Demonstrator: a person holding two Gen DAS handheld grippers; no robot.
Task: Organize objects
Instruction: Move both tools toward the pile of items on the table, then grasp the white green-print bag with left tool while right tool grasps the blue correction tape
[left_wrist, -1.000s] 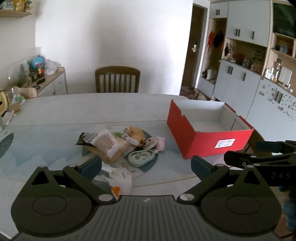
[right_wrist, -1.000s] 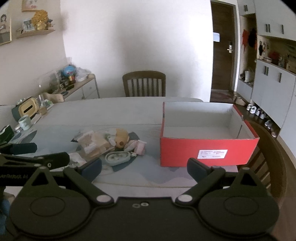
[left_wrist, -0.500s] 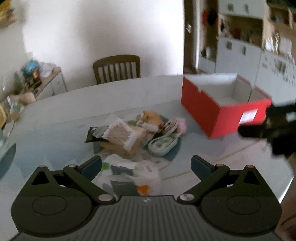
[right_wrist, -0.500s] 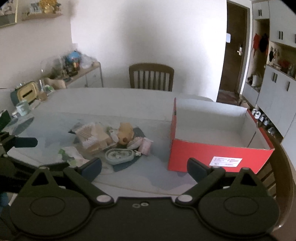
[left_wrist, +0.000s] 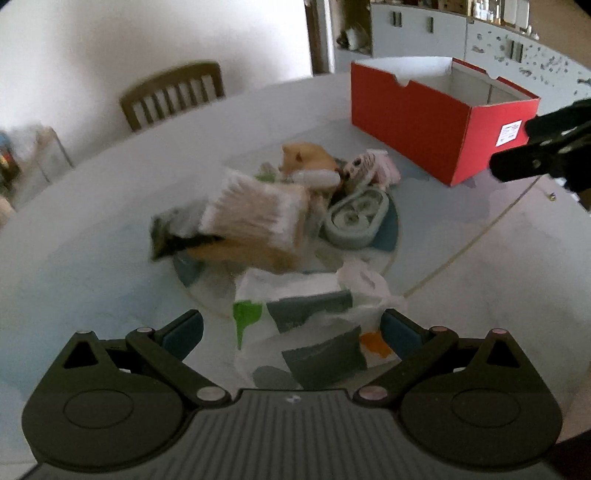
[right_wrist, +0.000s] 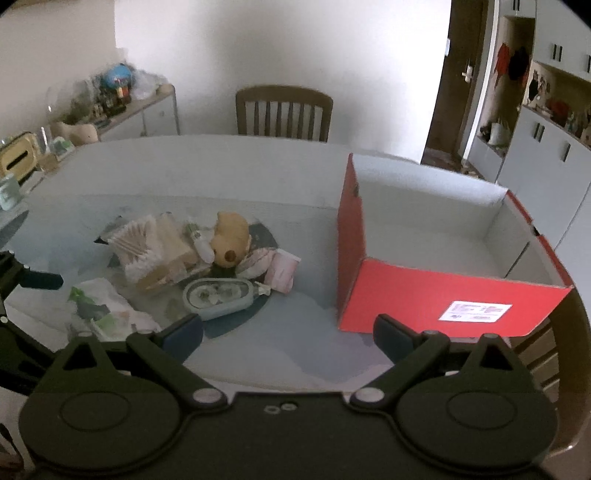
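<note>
A pile of small objects lies mid-table: a cotton swab pack (left_wrist: 255, 210) (right_wrist: 136, 240), a tan plush toy (left_wrist: 306, 157) (right_wrist: 229, 240), a grey-green oval case (left_wrist: 356, 216) (right_wrist: 218, 293), a pink packet (left_wrist: 380, 168) (right_wrist: 282, 269) and a white crinkled packet (left_wrist: 306, 314) (right_wrist: 107, 306). An open red box (left_wrist: 436, 110) (right_wrist: 443, 291) stands to the right, with nothing visible inside. My left gripper (left_wrist: 291, 328) is open, low over the table, with the white packet lying between its fingers. My right gripper (right_wrist: 288, 332) is open and holds nothing, hovering before the gap between pile and box.
The round table (right_wrist: 207, 173) has a glass top. A wooden chair (right_wrist: 284, 110) stands at its far side. A cluttered sideboard (right_wrist: 122, 99) lines the left wall, with cabinets (right_wrist: 546, 155) on the right. Cups and a tissue holder (right_wrist: 14, 158) sit at the table's left edge.
My left gripper has moved forward and down to the pile, so the white packet now sits between its fingers. My right gripper drifted closer to the table. Both stayed open.
</note>
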